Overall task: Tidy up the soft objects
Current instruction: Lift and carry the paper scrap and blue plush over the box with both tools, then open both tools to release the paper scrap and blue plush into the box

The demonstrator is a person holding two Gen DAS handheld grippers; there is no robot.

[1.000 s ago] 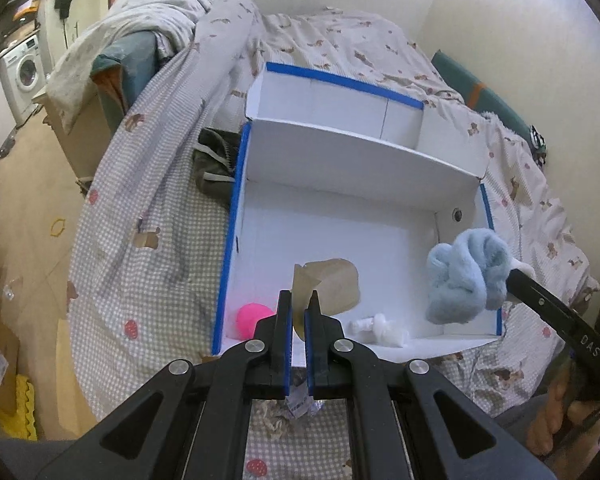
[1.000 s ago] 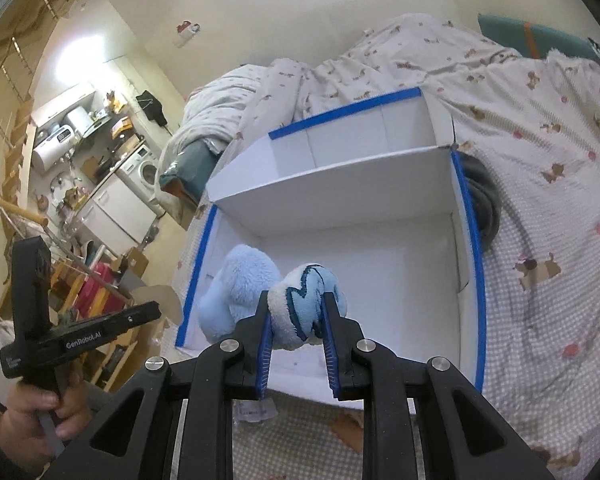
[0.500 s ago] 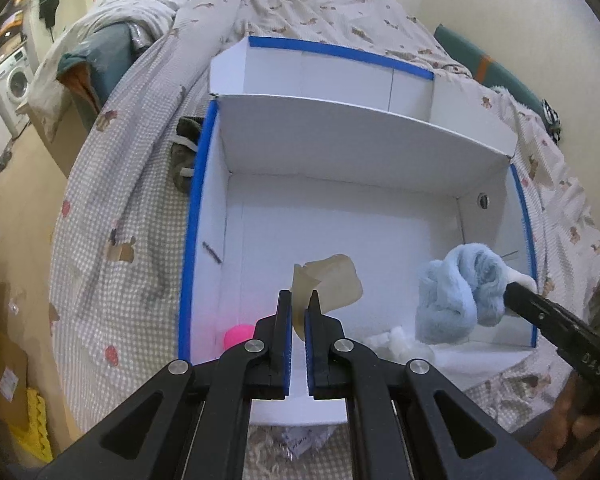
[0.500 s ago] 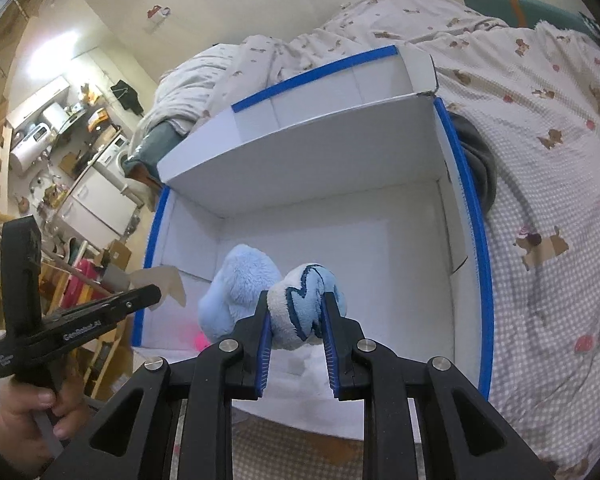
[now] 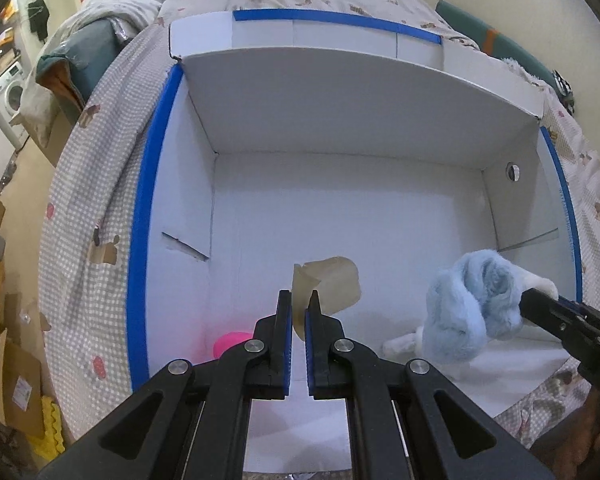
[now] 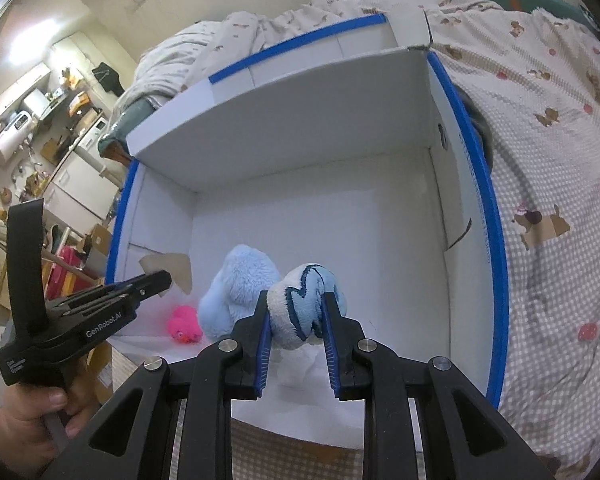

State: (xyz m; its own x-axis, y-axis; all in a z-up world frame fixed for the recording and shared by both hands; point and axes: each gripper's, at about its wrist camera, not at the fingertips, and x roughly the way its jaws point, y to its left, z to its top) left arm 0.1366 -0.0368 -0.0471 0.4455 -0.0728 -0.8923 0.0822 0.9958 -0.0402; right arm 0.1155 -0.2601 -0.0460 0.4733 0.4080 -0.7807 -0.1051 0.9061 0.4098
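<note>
A big white box with blue-taped edges (image 5: 152, 184) lies open on the bed. My left gripper (image 5: 298, 300) is shut on a thin tan piece (image 5: 332, 284) and holds it above the box's near left part. My right gripper (image 6: 296, 308) is shut on a fluffy light blue plush toy (image 6: 240, 280), also seen in the left wrist view (image 5: 468, 308), over the box's near right part. A pink plush (image 6: 184, 324) and a white soft item (image 5: 400, 346) lie on the box floor near the front wall.
The box (image 6: 476, 184) sits on a checked bedspread (image 6: 552, 208) with rumpled bedding behind. A dark item (image 6: 482, 128) lies beside the box's right wall. Cardboard boxes (image 5: 8, 360) and a washing machine (image 5: 10, 90) stand on the floor to the left.
Both grippers have moved forward over the box with their loads; the box now fills both views. The grips have not changed.
</note>
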